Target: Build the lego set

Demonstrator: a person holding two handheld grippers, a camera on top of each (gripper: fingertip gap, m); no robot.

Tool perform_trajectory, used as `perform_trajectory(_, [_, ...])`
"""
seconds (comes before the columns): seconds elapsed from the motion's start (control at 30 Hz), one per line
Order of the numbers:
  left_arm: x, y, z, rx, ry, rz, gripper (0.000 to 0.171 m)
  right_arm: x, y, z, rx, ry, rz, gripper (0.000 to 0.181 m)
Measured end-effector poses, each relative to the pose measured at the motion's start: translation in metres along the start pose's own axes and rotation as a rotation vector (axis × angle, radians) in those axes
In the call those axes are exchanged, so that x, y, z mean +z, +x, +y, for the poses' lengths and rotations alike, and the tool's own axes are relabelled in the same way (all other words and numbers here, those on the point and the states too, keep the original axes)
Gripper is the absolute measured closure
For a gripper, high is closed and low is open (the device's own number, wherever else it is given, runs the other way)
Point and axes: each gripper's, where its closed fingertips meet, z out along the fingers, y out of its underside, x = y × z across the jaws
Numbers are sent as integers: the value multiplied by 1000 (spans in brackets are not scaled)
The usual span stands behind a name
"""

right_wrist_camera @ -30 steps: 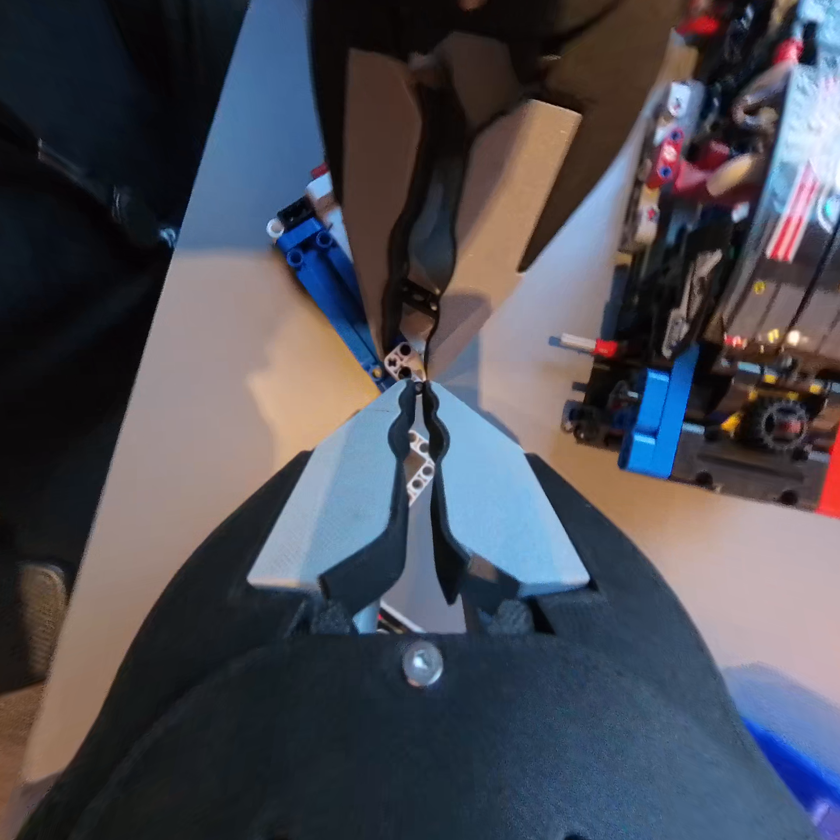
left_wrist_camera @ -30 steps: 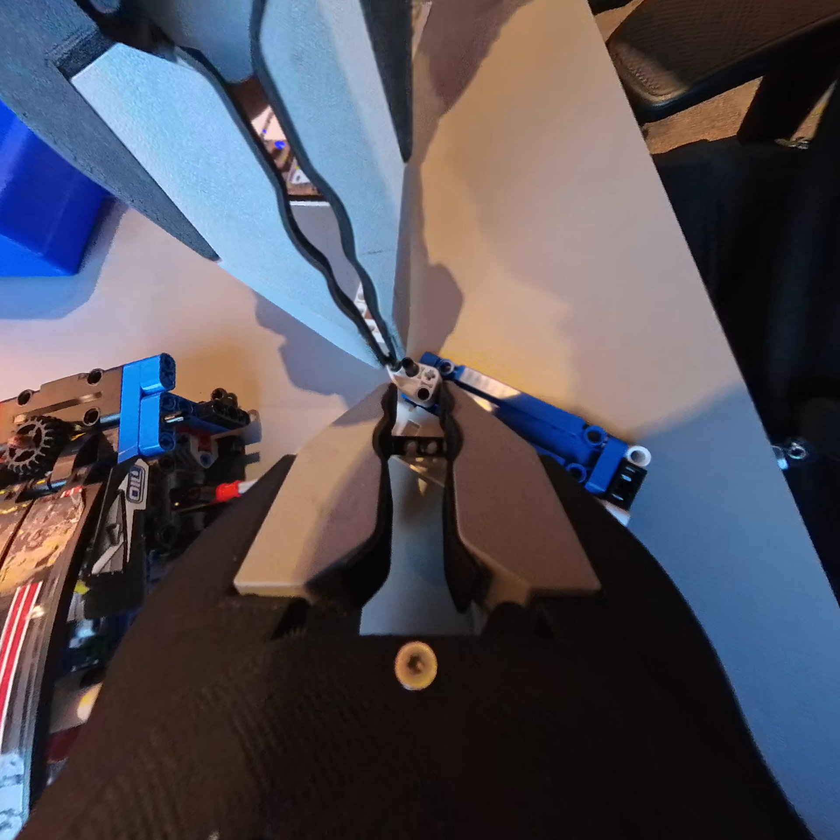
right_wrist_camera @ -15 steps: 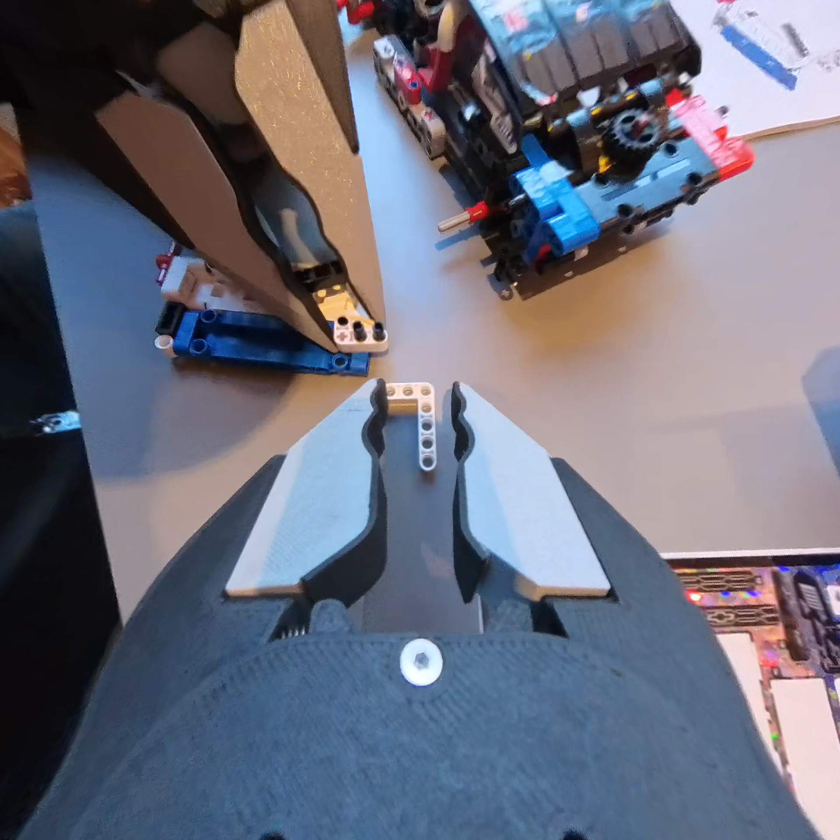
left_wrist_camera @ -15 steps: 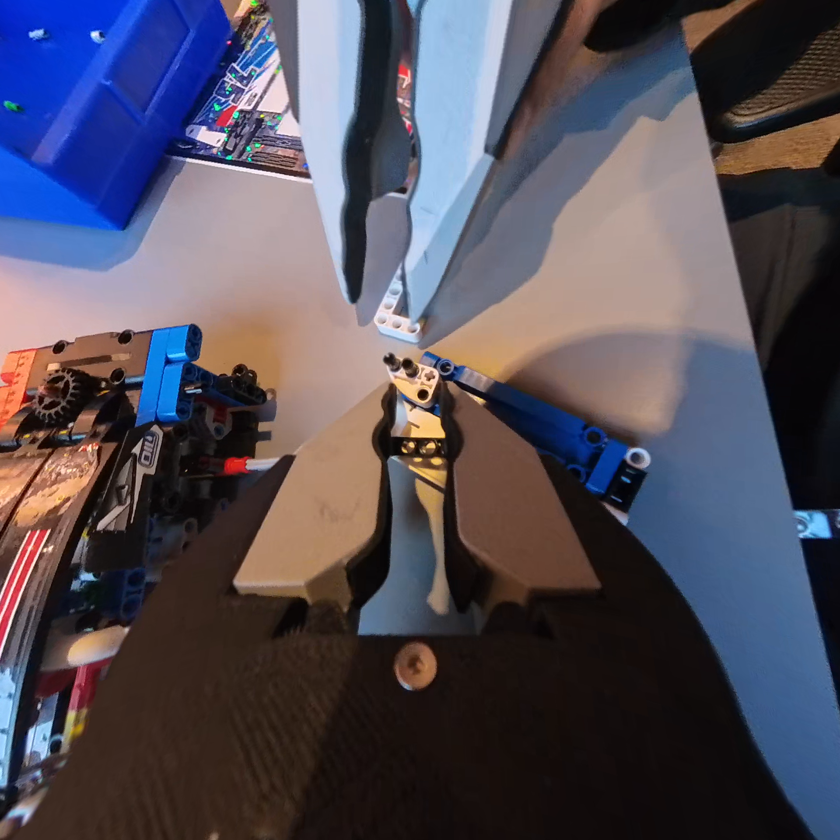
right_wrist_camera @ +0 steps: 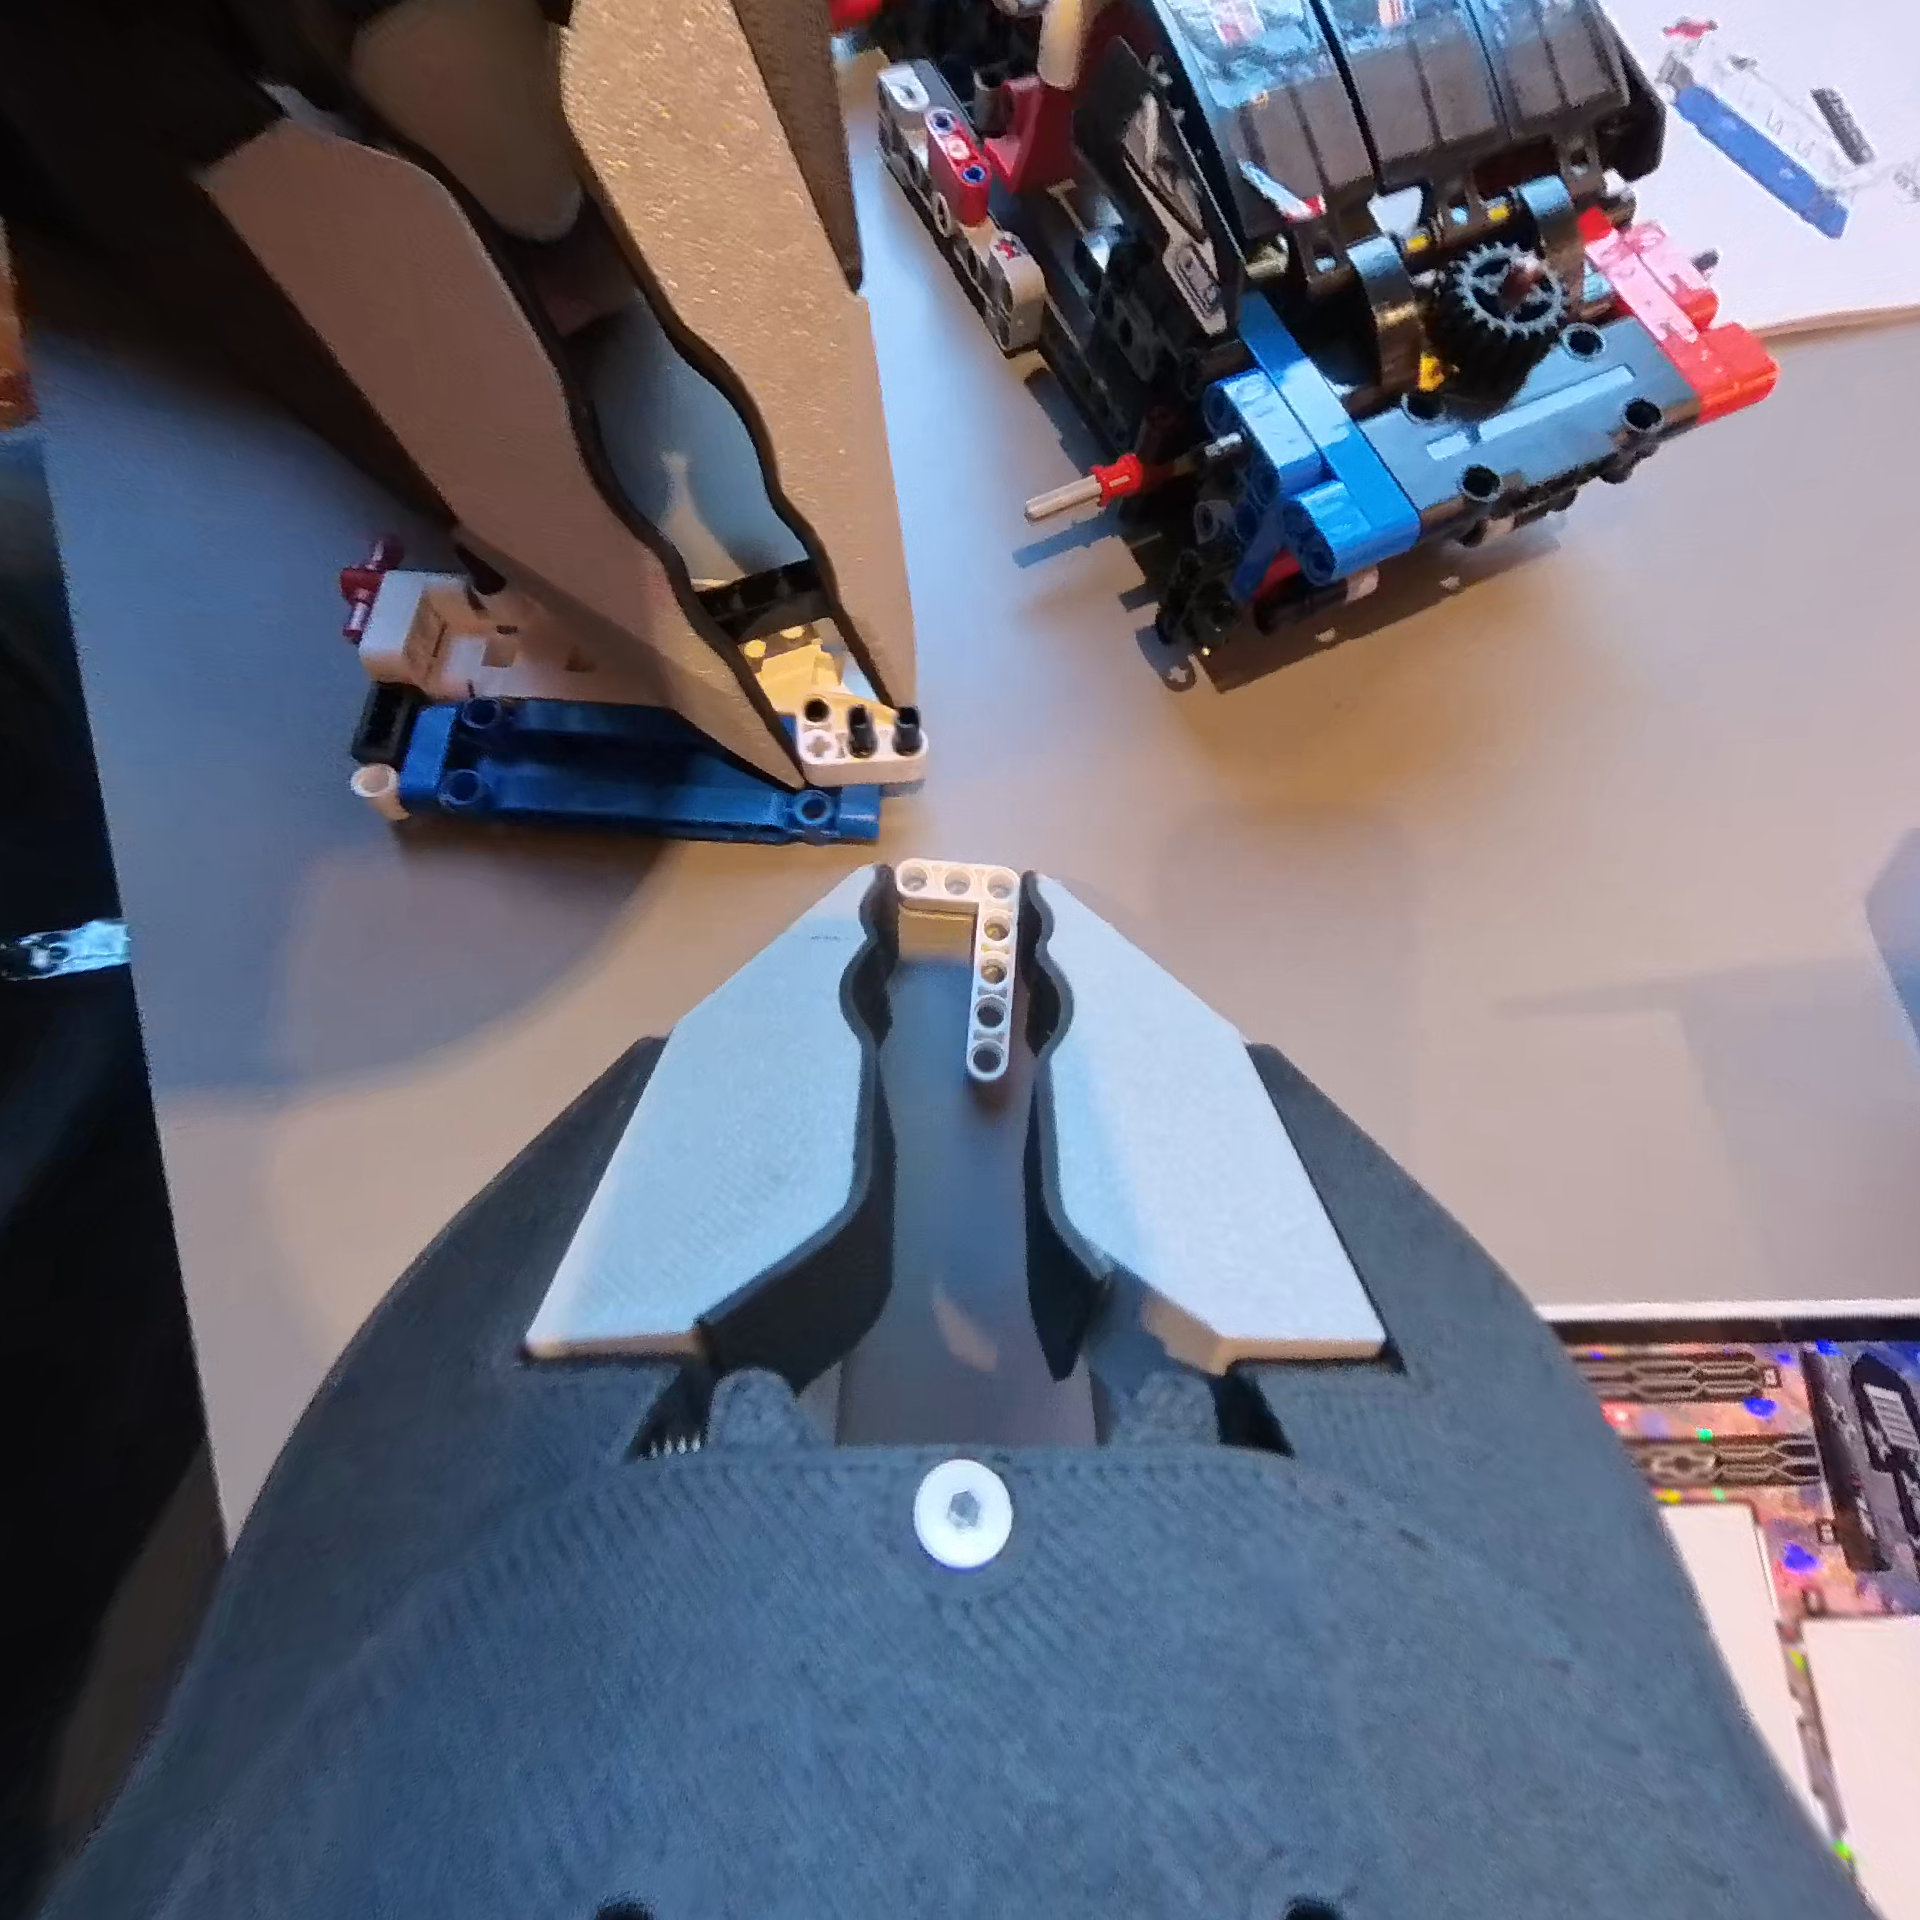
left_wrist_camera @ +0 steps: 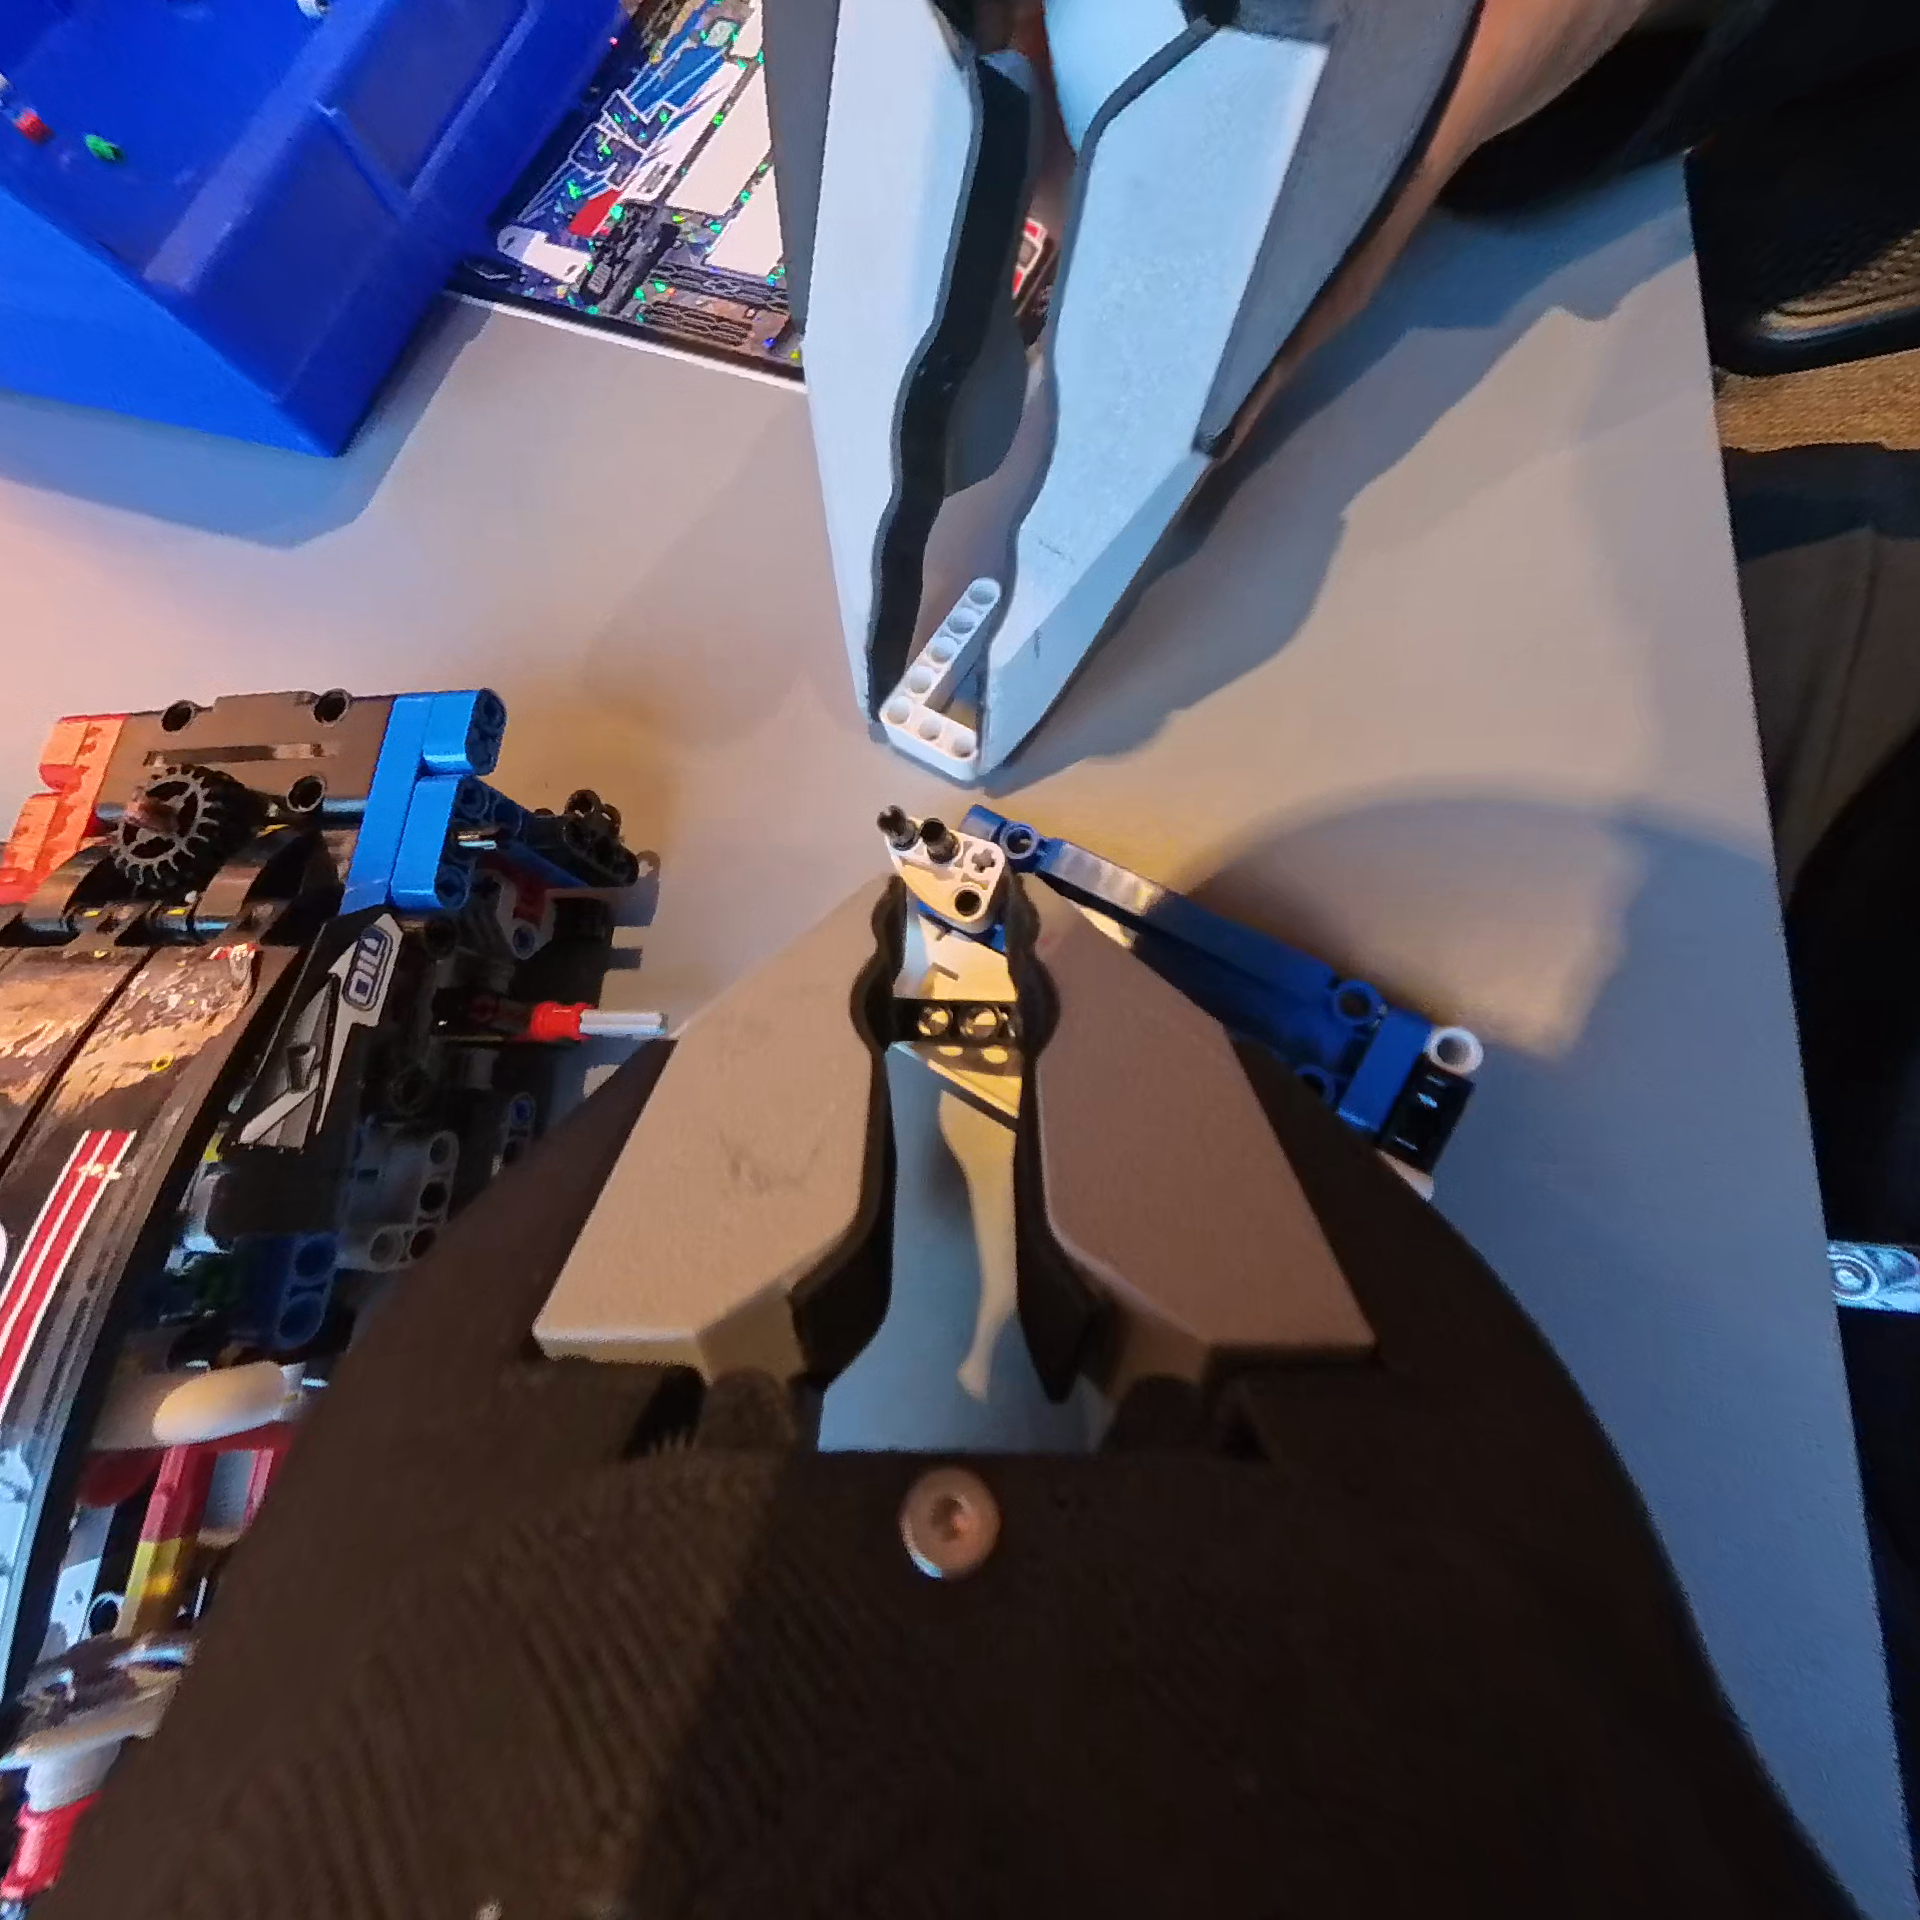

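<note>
My left gripper is shut on a small sub-assembly: a white connector with two black pins pointing up, joined to a long blue beam part that lies on the table. My right gripper is shut on a white L-shaped beam, held flat between its fingertips. It faces the left gripper tip to tip, a short gap from the pinned connector. The left wrist view shows the right gripper from above with the L-beam in it.
A large black, blue and red lego car model stands left of the left gripper, and shows at the upper right of the right wrist view. A blue bin and an instruction booklet lie at the far side. The table edge runs along the right. The tips of both grippers are at nearly the same place.
The right gripper has drawn back from the pinned connector and turned. The L-beam, which was touching the pins, now lies flat and apart from them. The left gripper has held still.
</note>
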Motion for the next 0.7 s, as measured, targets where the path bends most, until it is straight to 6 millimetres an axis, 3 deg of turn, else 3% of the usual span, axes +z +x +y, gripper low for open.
perform_trajectory(0.2, [-1, 1, 0, -22, 2, 13, 144, -14, -10, -23, -42, 97, -127, 161])
perform_trajectory(0.37, [-4, 2, 2, -38, 0, 44, 142, -12, -14, -33, -99, 65, -187, 161])
perform_trajectory(0.7, [-4, 11, 5, -57, -8, 125, 154, -3, -22, -36, -181, -12, -213, 161])
